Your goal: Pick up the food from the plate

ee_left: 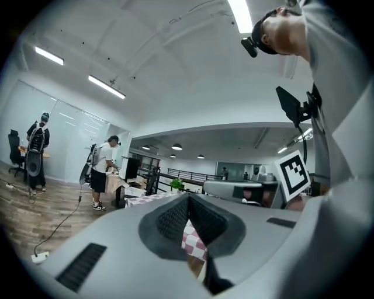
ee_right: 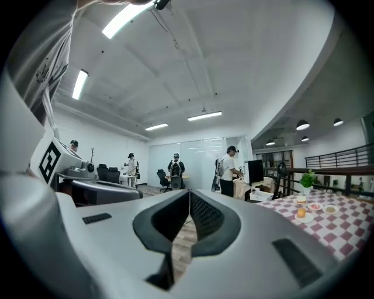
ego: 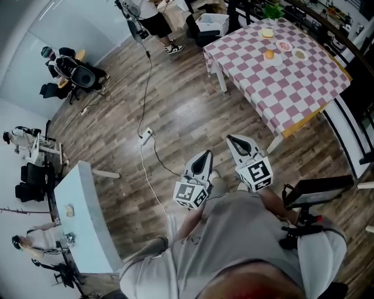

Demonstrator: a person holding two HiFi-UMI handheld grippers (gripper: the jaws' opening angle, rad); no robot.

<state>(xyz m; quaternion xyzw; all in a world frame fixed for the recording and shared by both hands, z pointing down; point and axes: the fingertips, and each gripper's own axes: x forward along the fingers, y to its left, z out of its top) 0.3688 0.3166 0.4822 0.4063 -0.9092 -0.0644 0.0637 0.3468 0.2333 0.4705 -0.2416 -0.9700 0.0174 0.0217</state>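
The task is not really started. The person stands on the wooden floor, well apart from the checked table (ego: 280, 87), and holds both tools near the body, side by side and level, pointing toward the table. I judge this is a carrying posture: nothing is near enough to grasp, so the tools have no reason to be open.

The left gripper (ego: 205, 156) has its jaws fully together, with nothing between them. In the left gripper view only a narrow piece of the checked cloth shows beyond the closed pads. The right gripper (ego: 231, 140) is the same: its jaws meet in one line and hold nothing, and behind them only the floor shows.

The food is on the table, at the end farthest from the person. Four small plates stand there close together.

- One white plate (ego: 273, 59) carries an orange piece of food (ego: 269, 54), probably a fruit or a bun; I cannot tell which.
- Beyond it, a second plate holds a pale yellow piece (ego: 267, 33).
- A pink dish (ego: 284, 46) and another light dish (ego: 300, 54) stand beside them; their content is too small to name.

In the right gripper view the same plates appear on the table at the right side, the orange piece (ee_right: 301, 213) nearest. A green plant (ego: 272, 10) stands at the far edge of the table. In my judgement the person must first walk to the table, and then open one tool above a plate.
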